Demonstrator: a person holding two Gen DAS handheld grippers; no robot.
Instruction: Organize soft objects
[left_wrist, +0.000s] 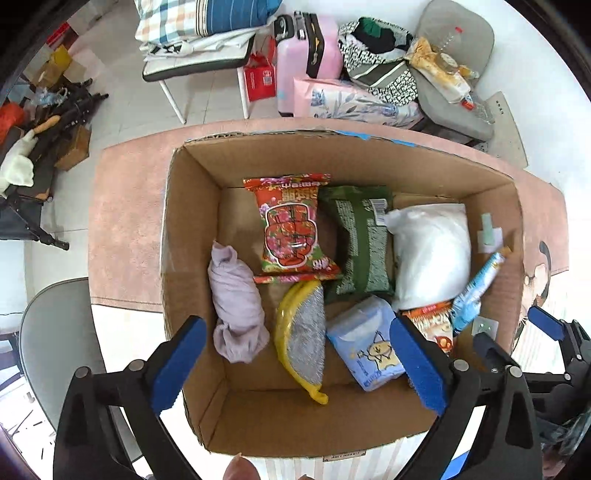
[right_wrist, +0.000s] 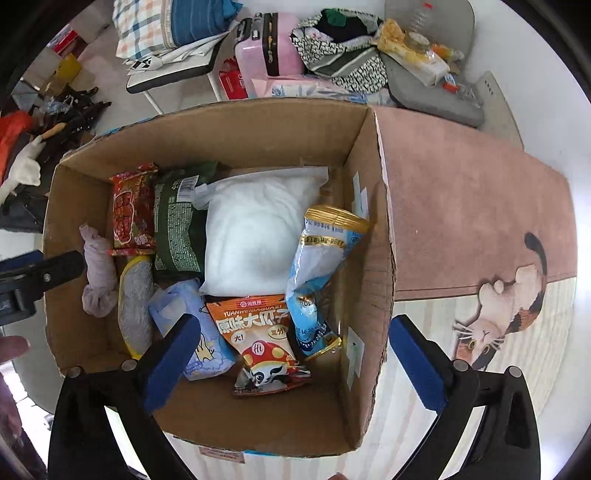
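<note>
An open cardboard box (left_wrist: 192, 236) (right_wrist: 369, 258) sits on a table and holds several soft things. Inside lie a rolled lilac cloth (left_wrist: 236, 302) (right_wrist: 98, 280), a red snack bag (left_wrist: 291, 229) (right_wrist: 131, 214), a green bag (left_wrist: 358, 240) (right_wrist: 177, 229), a white pillow pack (left_wrist: 432, 251) (right_wrist: 258, 236), a yellow-rimmed grey sponge (left_wrist: 303, 332) (right_wrist: 136, 306), a blue tissue pack (left_wrist: 369, 347) (right_wrist: 195, 332), an orange seed bag (right_wrist: 262, 339) and a light blue packet (right_wrist: 317, 273). My left gripper (left_wrist: 295, 365) is open and empty above the box's near side. My right gripper (right_wrist: 291, 362) is open and empty over the box's near right corner.
A pink tablecloth with a cat picture (right_wrist: 498, 306) covers the table. Beyond it stand a chair with folded bedding (left_wrist: 199, 40), a pink suitcase (left_wrist: 306, 48) and a grey seat with clutter (left_wrist: 450, 74). A grey chair (left_wrist: 55, 332) is at the left.
</note>
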